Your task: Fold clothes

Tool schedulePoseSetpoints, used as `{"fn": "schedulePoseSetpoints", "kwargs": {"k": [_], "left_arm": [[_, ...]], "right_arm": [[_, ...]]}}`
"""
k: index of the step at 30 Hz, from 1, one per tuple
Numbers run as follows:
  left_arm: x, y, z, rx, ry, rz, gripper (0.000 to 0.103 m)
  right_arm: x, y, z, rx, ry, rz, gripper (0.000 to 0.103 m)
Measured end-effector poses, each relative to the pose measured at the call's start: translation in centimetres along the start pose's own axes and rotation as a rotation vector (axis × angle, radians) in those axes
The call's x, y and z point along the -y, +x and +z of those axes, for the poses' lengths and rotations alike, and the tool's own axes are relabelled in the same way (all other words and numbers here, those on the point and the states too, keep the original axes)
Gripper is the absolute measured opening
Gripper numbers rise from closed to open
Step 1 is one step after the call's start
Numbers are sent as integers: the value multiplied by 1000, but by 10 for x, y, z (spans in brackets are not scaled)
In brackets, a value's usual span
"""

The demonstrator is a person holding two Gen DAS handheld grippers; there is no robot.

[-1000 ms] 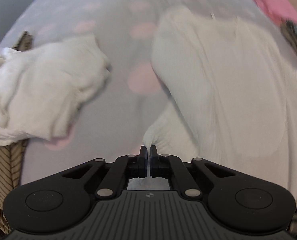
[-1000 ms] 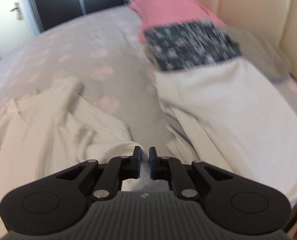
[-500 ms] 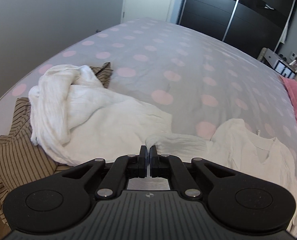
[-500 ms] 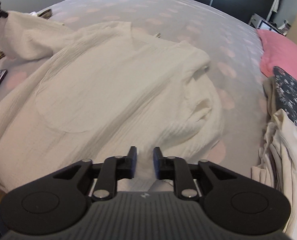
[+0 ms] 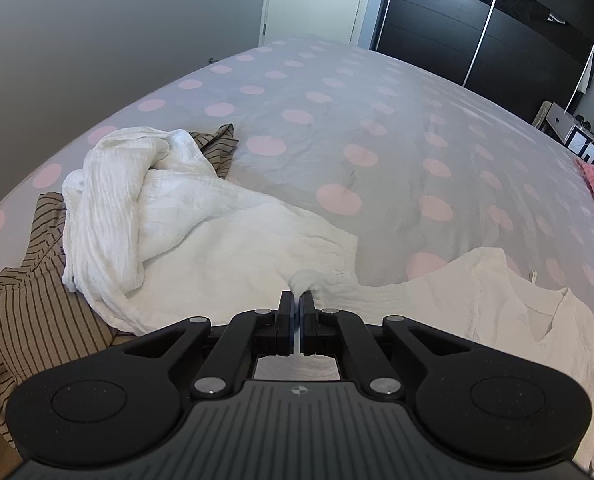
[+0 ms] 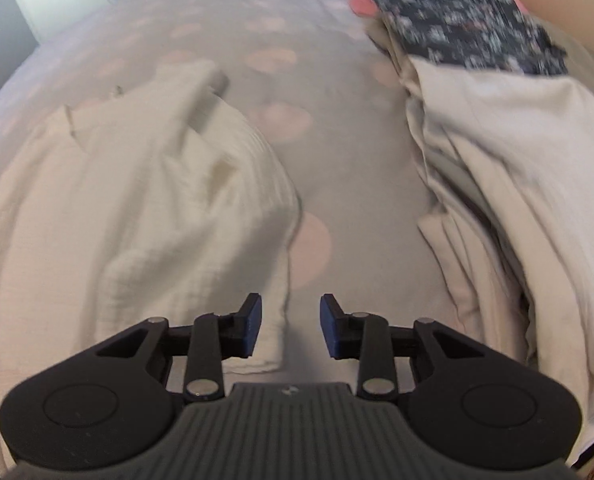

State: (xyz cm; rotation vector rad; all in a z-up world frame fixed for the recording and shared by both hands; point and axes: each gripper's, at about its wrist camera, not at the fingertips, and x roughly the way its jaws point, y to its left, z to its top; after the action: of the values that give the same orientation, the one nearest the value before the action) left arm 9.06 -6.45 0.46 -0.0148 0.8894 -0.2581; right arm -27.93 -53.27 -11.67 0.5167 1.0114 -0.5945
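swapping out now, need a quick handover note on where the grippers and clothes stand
Left gripper: shut on a pinch of the white shirt, at its sleeve end.
Right gripper: open, holding nothing, with the shirt's edge between and just ahead of its fingers.
Shirt lies spread but rumpled on the bed, not yet folded.
Unfolded pile on the left: white garment over a striped one.
Stack on the right: beige cloth, dark floral piece.
Left to do: fold the shirt, then the pile.
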Motion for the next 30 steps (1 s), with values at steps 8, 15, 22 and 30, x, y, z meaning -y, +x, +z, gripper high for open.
{"fn": "schedulePoseSetpoints", "kwargs": {"k": [8, 15, 22, 30], "left_arm": [[5, 9, -3, -18, 22, 21, 0], [9, 6, -3, -6, 40, 20, 0], [29, -7, 32, 33, 83, 0, 0], [40, -29, 79, 78, 158, 100, 0]], "right_arm": [[11, 25, 0, -92, 114, 24, 33], [12, 8, 10, -53, 116, -27, 4], [32, -31, 53, 39, 130, -119, 4], [66, -89, 125, 178, 154, -250, 3]]}}
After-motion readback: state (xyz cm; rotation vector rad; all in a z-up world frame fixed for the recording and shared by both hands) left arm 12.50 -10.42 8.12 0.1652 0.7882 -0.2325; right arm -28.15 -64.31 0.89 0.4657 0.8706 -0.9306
